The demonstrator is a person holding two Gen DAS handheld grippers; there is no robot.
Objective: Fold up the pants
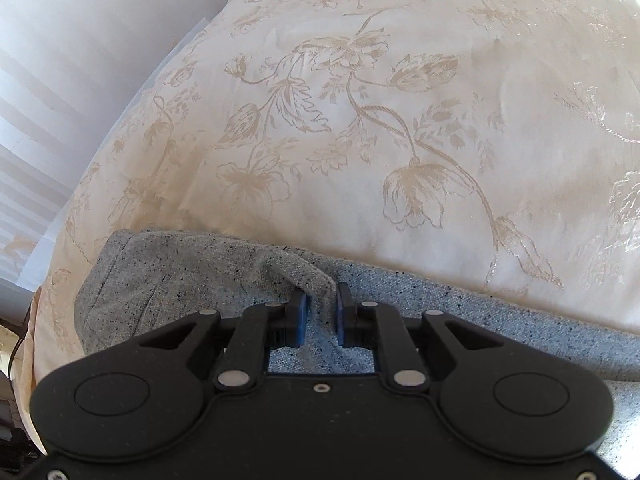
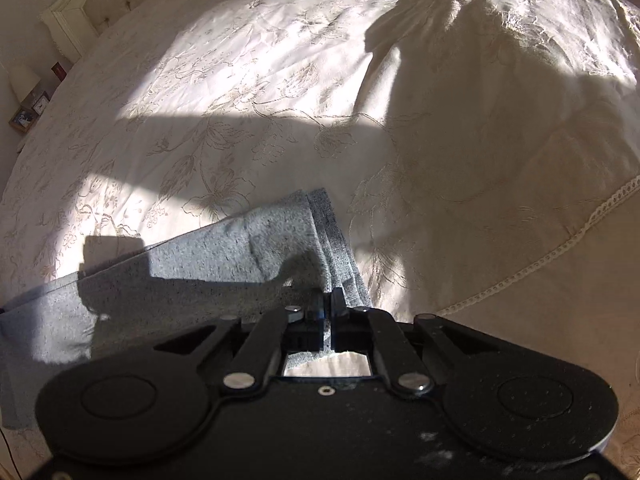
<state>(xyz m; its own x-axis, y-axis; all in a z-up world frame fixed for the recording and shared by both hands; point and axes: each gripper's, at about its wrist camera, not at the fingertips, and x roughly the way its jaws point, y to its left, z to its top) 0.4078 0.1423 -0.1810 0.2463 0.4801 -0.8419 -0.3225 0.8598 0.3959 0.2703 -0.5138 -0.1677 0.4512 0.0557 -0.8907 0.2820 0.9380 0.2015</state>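
Grey speckled pants point(image 1: 180, 280) lie flat on a cream floral bedspread point(image 1: 360, 120), near its edge. Left gripper point(image 1: 322, 312) pinches a raised ridge of the grey cloth between narrow-set jaws; blue pads point(image 1: 301, 316) press the fold from both sides. Right gripper point(image 2: 328, 312) is clamped tight on the cloth at what looks like a hem or cuff end point(image 2: 320, 208), where darker layered edges show; the jaws are nearly touching, with fabric squeezed between. Both grips look ready for a lift-and-carry fold. Risks: the left pinch takes only a small peak of cloth, maybe just the top layer, so the lower layer could stay behind and the fold come out uneven. The right grip sits close to the edge of stacked layers; one may slip free under tension. Uneven lift between hands would skew the crease, and dragging could rumple the bedspread. Headboard point(image 2: 72, 4) far off, no obstruction
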